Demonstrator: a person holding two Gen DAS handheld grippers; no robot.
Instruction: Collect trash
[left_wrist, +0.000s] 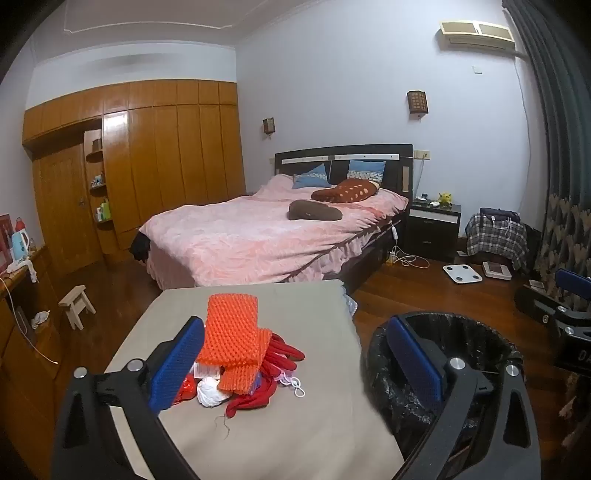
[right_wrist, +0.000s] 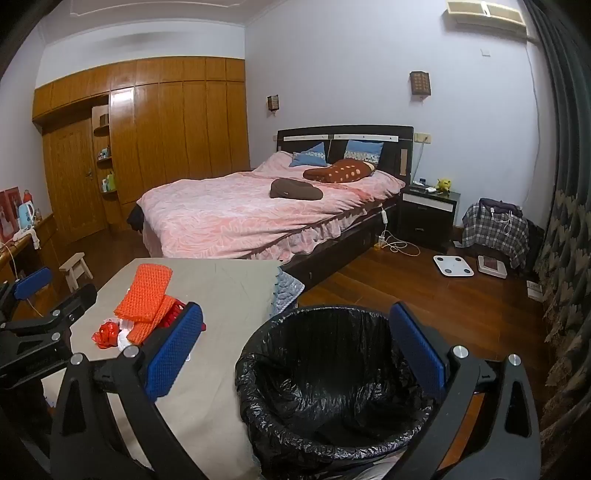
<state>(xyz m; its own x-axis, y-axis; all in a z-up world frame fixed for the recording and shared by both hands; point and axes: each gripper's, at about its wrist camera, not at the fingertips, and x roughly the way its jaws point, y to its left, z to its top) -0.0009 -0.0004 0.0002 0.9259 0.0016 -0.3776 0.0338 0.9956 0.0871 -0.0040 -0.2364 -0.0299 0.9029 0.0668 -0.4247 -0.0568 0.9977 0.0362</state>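
The tabletop (left_wrist: 314, 424) is plain grey-brown. A small heap of trash lies on it. Orange foam net (left_wrist: 231, 332) is on top, toward 12 o'clock. Red wrappers (left_wrist: 284, 356) stick out at 3 o'clock of the heap. A white crumpled ball (left_wrist: 210, 393) lies at 6 o'clock, just beside a shiny red scrap (left_wrist: 186, 391). The wooden floor (right_wrist: 424, 299) holds a bin with a black bag (right_wrist: 332, 387), a white scale (right_wrist: 453, 265), a little stool (right_wrist: 75, 271) and the bed (right_wrist: 240, 218).

Two orange foam nets (left_wrist: 231, 332), one bin (right_wrist: 332, 387), one table (left_wrist: 295, 424) — two open-jawed grippers, left gripper (left_wrist: 295, 365), right gripper (right_wrist: 295, 354).
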